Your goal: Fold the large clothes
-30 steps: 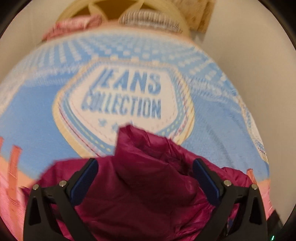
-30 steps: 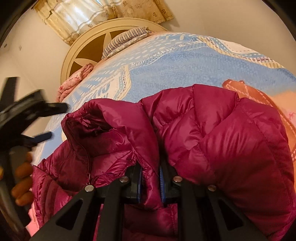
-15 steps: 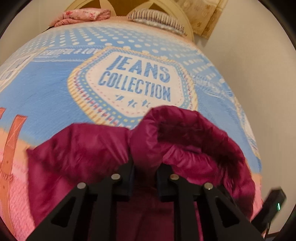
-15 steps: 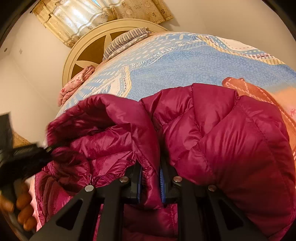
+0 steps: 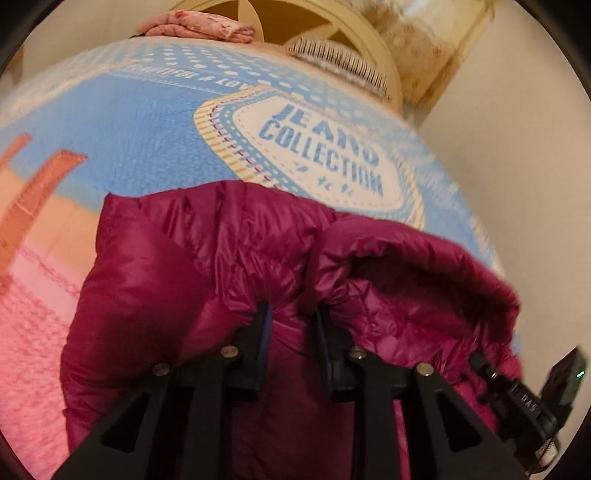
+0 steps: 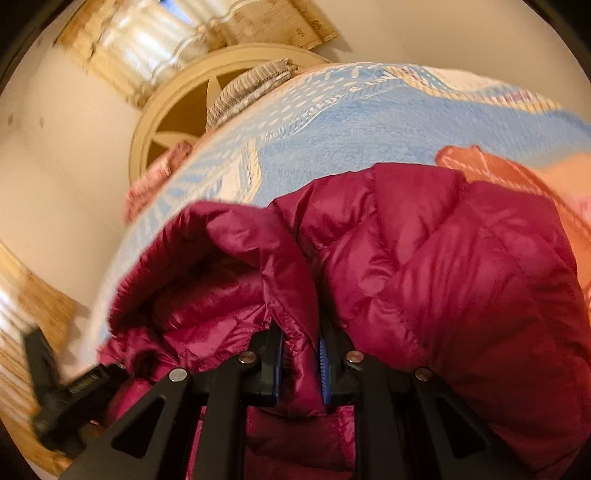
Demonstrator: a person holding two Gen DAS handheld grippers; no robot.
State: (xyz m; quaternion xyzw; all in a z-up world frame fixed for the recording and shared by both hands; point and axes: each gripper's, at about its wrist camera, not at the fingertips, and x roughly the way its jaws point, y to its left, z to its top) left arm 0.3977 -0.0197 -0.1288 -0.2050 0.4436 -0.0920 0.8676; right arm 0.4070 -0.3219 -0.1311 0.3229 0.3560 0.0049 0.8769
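Observation:
A magenta puffer jacket (image 5: 177, 280) with a hood (image 5: 424, 280) lies bunched on a bed with a blue "JEANS COLLECTION" blanket (image 5: 129, 122). My left gripper (image 5: 292, 325) is shut on a fold of the jacket beside the hood. In the right wrist view my right gripper (image 6: 301, 350) is shut on a fold of the jacket (image 6: 461, 280) next to the hood opening (image 6: 207, 280). Each gripper shows at the edge of the other's view: the right one in the left wrist view (image 5: 532, 402), the left one in the right wrist view (image 6: 62, 391).
A cream round headboard (image 6: 177, 107) stands at the far end of the bed, with a striped pillow (image 6: 247, 92) and a pink folded cloth (image 5: 199, 27). Cream walls flank the bed. A curtain (image 6: 147, 37) hangs behind the headboard.
My left gripper was open above the jacket, then shut on a fold by the hood. Both grippers have since lifted and shifted with the jacket; the views are blurred by motion.

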